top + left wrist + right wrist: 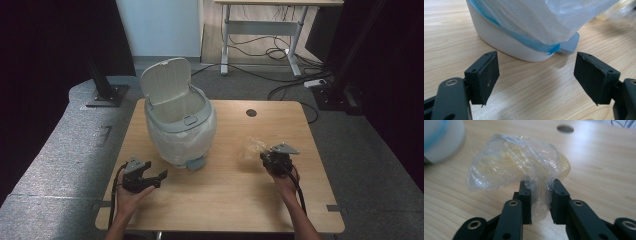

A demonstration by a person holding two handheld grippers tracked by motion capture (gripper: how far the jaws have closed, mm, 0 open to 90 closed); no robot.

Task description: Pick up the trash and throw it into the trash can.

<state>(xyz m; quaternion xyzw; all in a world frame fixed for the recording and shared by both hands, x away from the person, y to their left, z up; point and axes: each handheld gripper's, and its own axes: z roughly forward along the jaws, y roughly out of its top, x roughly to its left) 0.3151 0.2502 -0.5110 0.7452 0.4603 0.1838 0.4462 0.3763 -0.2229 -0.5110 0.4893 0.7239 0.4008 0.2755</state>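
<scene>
A white pedal bin (180, 120) with a clear liner stands at the table's left middle, its lid (165, 80) raised. A crumpled clear plastic wrapper (252, 147) lies right of it. My right gripper (267, 155) is shut on the wrapper's near end, and in the right gripper view the film (516, 165) is pinched between the two jaws of my right gripper (540, 192). My left gripper (156, 170) stands open at the front left, close to the bin's grey pedal (196, 163). In the left gripper view nothing lies between the jaws of my left gripper (536, 75), and the pedal (570, 45) pokes out beyond them.
The wooden table (225, 200) has a round cable hole (251, 113) at its back middle. Beyond the table are a grey floor, black stands, a second desk and loose cables.
</scene>
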